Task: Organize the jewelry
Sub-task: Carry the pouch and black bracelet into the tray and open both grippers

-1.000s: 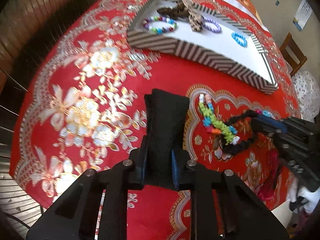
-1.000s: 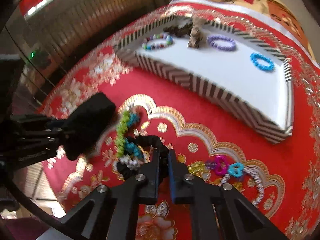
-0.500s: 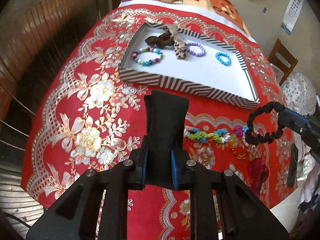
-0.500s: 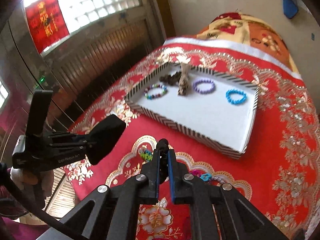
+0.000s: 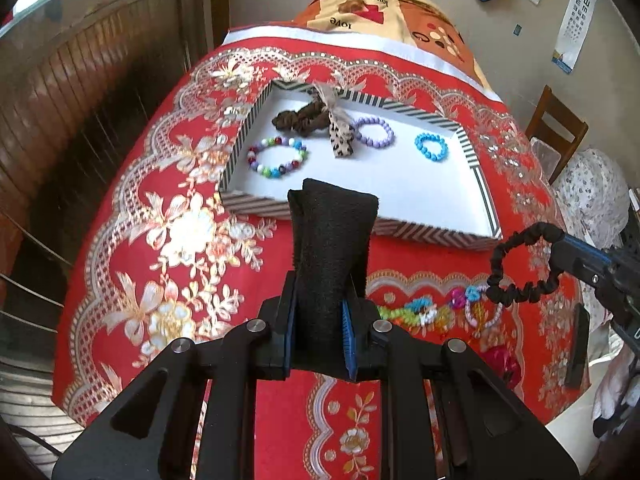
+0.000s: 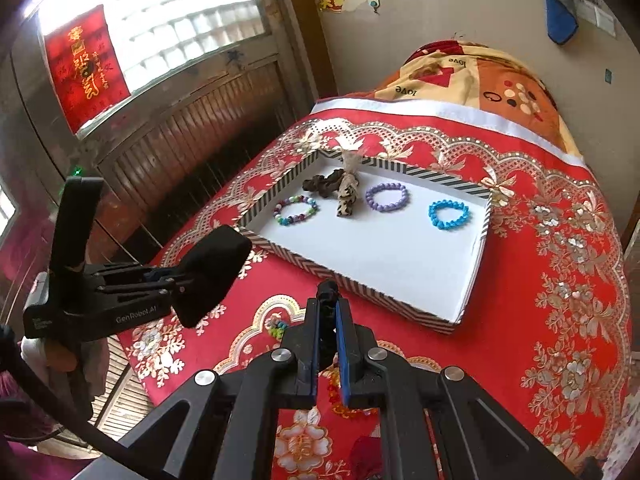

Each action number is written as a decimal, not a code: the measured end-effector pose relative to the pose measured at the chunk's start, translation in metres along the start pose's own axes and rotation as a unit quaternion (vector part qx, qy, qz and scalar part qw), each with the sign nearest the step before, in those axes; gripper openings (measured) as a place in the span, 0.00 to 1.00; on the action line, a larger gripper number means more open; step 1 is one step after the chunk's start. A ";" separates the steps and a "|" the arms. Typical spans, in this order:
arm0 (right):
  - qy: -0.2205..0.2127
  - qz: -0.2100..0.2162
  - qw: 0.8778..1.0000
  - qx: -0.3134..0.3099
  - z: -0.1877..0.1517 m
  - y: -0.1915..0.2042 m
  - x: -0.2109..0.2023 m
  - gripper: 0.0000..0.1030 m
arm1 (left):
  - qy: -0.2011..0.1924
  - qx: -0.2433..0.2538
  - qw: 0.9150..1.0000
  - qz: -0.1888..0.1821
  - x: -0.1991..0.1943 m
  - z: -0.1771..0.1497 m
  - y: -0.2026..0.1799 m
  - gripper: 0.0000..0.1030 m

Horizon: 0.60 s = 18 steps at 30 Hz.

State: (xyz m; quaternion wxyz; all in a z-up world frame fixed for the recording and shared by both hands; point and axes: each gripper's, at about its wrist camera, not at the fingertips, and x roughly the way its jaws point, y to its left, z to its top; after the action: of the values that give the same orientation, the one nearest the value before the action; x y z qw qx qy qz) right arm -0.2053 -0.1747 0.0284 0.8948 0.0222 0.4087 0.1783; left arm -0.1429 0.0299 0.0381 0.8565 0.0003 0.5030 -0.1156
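Note:
My right gripper (image 6: 327,322) is shut on a black scrunchie (image 5: 520,268), held in the air in front of the tray; it also shows in the left wrist view (image 5: 568,258). My left gripper (image 5: 320,320) is shut on a black foam pad (image 5: 332,236), raised above the cloth left of the tray's near edge; it also shows in the right wrist view (image 6: 176,280). The striped tray (image 6: 360,284) holds a multicolour bead bracelet (image 6: 295,210), a brown scrunchie (image 6: 324,184), a leopard hair tie (image 6: 347,196), a purple bracelet (image 6: 387,197) and a blue bracelet (image 6: 448,214).
Several loose colourful bracelets and chains (image 5: 436,312) lie on the red floral tablecloth (image 5: 180,240) in front of the tray. A wooden chair (image 5: 556,128) stands at the right. A wooden wall panel (image 6: 180,148) runs along the left. A folded blanket (image 6: 480,76) lies behind the table.
My right gripper has lifted the black scrunchie off the loose pile and up above the cloth. Both grippers have risen and pulled back, so the whole tray shows.

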 end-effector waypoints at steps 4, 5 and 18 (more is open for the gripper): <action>-0.006 -0.005 1.000 0.007 0.006 -0.005 0.001 0.06 | -0.007 0.006 1.000 0.003 0.003 0.013 -0.003 0.17; -0.007 -0.007 1.000 0.009 0.007 -0.006 0.000 0.06 | -0.007 0.007 1.000 0.003 0.005 0.016 -0.003 0.17; -0.007 -0.029 0.999 0.034 0.037 -0.037 0.018 0.06 | -0.004 0.027 1.000 0.005 0.035 0.063 -0.010 0.17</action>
State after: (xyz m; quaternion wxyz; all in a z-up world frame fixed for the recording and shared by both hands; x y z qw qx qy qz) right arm -0.1559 -0.1992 0.0327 0.9012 0.0424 0.4087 0.1379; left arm -0.0739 0.0062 0.0406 0.8590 0.0253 0.4961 -0.1243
